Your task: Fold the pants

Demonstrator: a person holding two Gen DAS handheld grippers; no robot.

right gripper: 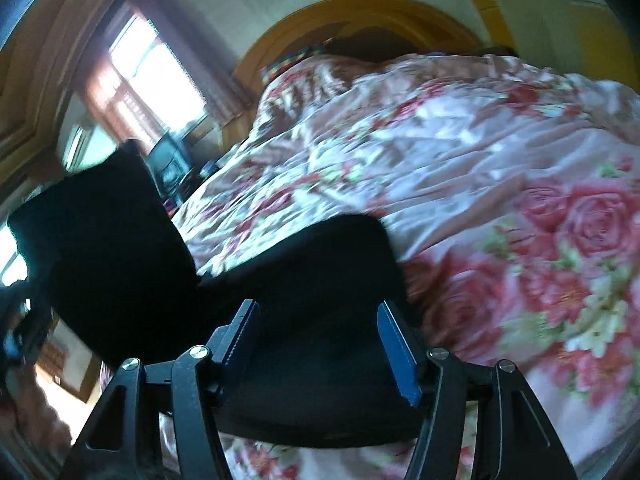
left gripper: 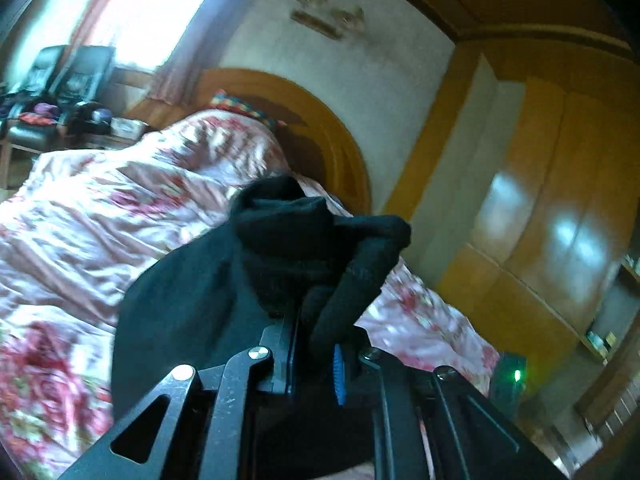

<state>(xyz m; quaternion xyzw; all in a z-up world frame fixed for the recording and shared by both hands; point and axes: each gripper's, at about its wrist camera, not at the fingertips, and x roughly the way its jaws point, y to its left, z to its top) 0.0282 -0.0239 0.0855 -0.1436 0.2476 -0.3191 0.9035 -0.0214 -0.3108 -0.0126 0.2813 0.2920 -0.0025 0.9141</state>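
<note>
Left wrist view: my left gripper (left gripper: 314,354) is clamped on a bunched fold of the black pants (left gripper: 296,240), lifted above the floral quilt (left gripper: 100,216) near the headboard (left gripper: 320,120). Right wrist view: my right gripper (right gripper: 320,344) has its fingers (right gripper: 398,350) apart, with the pants (right gripper: 312,280) lying between them on the quilt (right gripper: 480,152).

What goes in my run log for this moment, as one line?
left gripper: shut on pants | right gripper: open, pants between fingers | pants: bunched, lifted over quilt
</note>
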